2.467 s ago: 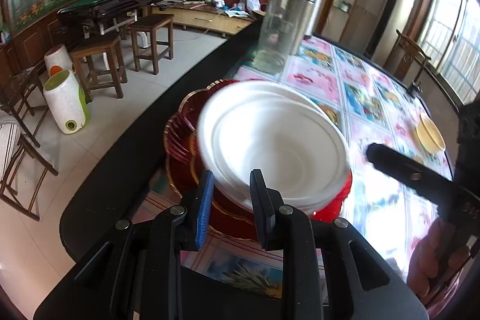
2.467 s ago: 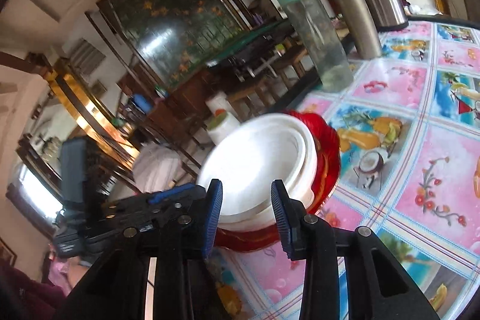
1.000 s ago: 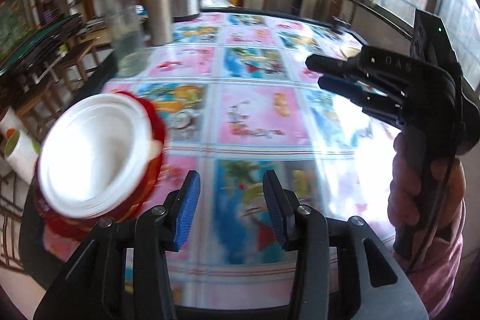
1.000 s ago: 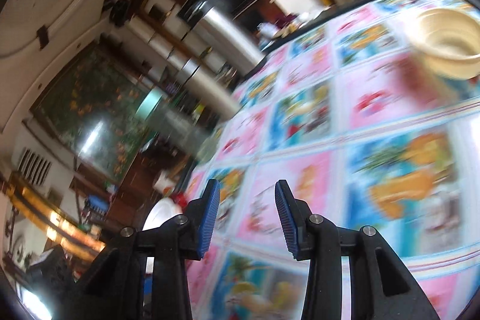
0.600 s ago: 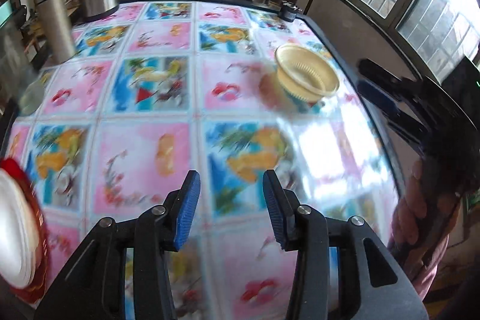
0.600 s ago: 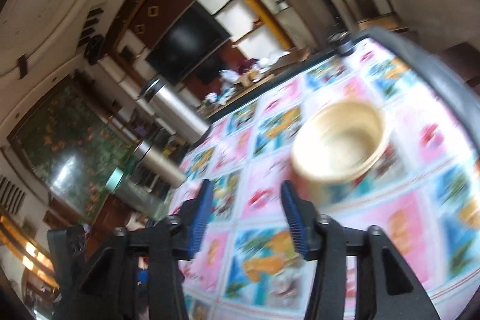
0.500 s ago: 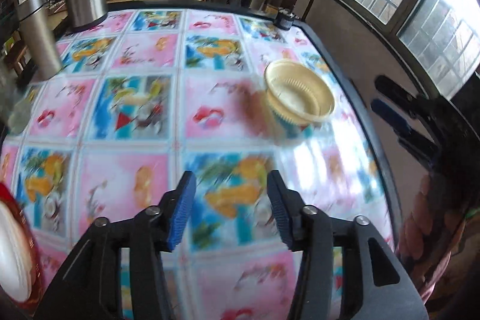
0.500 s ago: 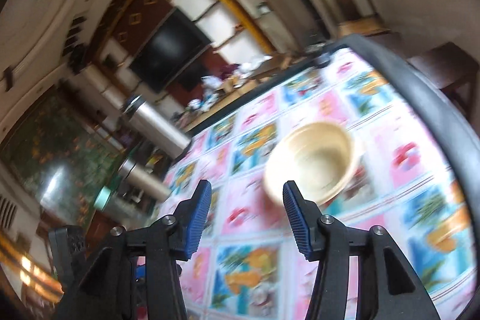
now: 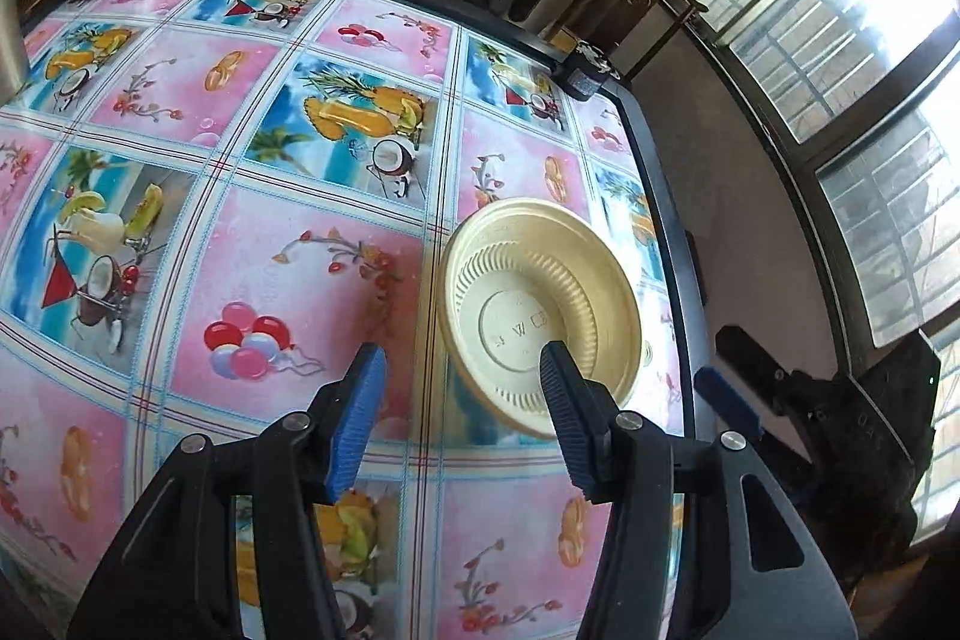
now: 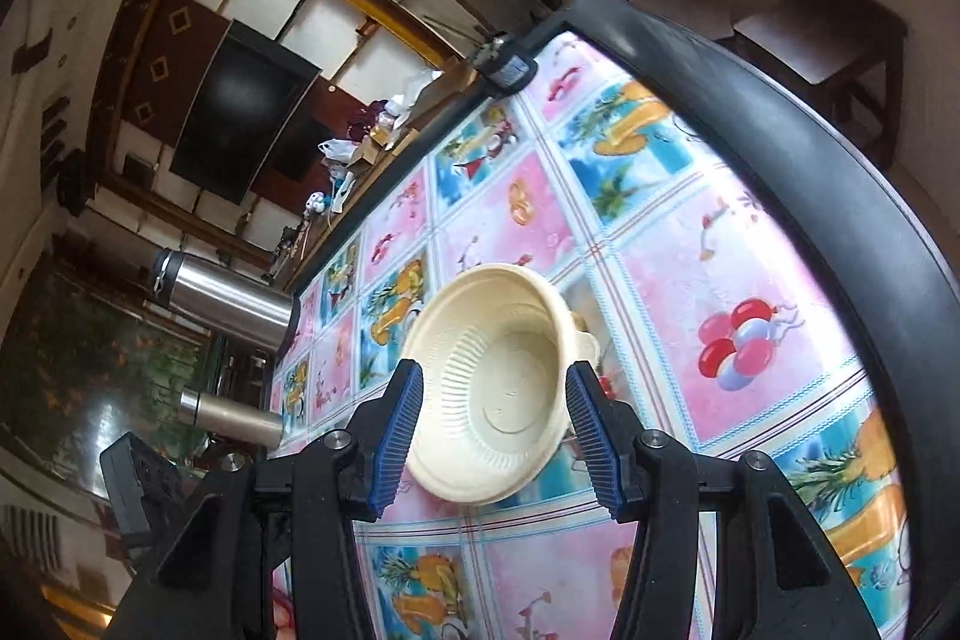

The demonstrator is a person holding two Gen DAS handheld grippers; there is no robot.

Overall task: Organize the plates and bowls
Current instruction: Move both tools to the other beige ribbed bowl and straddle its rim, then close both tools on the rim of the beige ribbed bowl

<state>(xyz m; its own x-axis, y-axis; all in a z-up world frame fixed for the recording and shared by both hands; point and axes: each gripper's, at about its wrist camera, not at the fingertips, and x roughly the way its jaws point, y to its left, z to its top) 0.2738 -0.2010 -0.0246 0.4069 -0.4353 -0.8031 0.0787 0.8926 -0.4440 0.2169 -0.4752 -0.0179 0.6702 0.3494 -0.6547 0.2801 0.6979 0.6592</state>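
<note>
— Well, what takes up most of the scene?

— The round table with a black rim (image 9: 657,196), covered by a glossy pink and blue cloth printed with fruit, drinks and balloons. At its far left stand a tall stainless steel flask (image 10: 222,301) and a slimmer steel bottle (image 10: 231,415).

— And where is the dish?

— A cream-coloured ribbed plastic bowl (image 9: 537,307) sits upright on the cloth near the table's right edge, close to the person's side.

— What about the tongs?

— The right gripper (image 10: 492,436) has its blue-padded jaws spread wide, one on either side of the bowl; whether a pad touches it cannot be told. The left gripper (image 9: 459,418) is likewise released, gaping over the cloth just left of the bowl, its right finger overlapping the bowl's near rim in the view.

— Anything smaller?

— A small dark round object (image 9: 585,73) rests on the far right rim of the table.
</note>
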